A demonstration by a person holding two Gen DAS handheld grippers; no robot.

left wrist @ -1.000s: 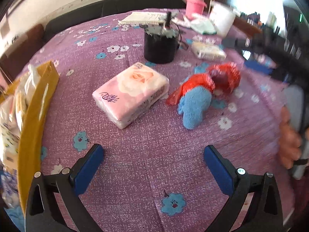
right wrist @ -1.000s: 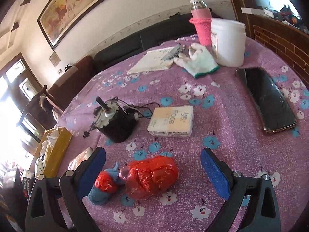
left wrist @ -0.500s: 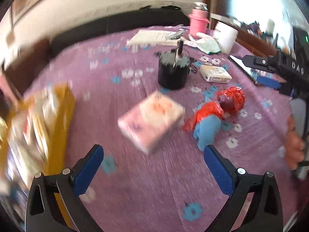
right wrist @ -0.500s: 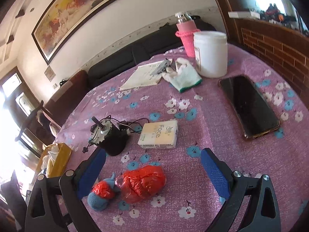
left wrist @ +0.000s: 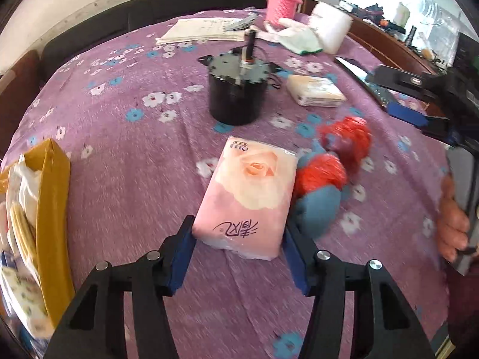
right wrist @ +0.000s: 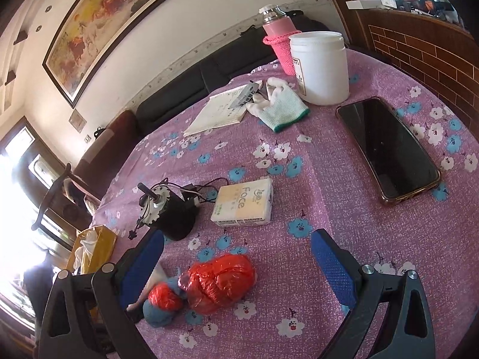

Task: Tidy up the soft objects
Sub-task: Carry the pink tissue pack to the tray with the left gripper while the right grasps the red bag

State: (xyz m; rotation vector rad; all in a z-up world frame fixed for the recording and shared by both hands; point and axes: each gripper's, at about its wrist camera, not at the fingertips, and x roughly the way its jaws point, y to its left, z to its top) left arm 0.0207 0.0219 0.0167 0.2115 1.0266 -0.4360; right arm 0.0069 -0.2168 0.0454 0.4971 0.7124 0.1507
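Pink tissue pack point(left wrist: 250, 191) is sitting between my left gripper point(left wrist: 238, 257) pads, whose jaws have just been closing onto its near end, long axis running straight away from me toward the desk's point(left wrist: 119, 137) middle. My right gripper point(right wrist: 236, 272) is hanging wide open, empty, over the red-wrapped bundle point(right wrist: 218, 282).

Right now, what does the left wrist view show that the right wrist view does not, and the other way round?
Only the left wrist view: the left tongs, just closed onto the pink tissue pack, and a hand holding the right tool.

Only the right wrist view: the right tongs, open above the red bundle, the whole black phone, and a framed painting.

Both: the black motor, the small tissue pack, the white glove, the white jar, and the purple flowered cloth.
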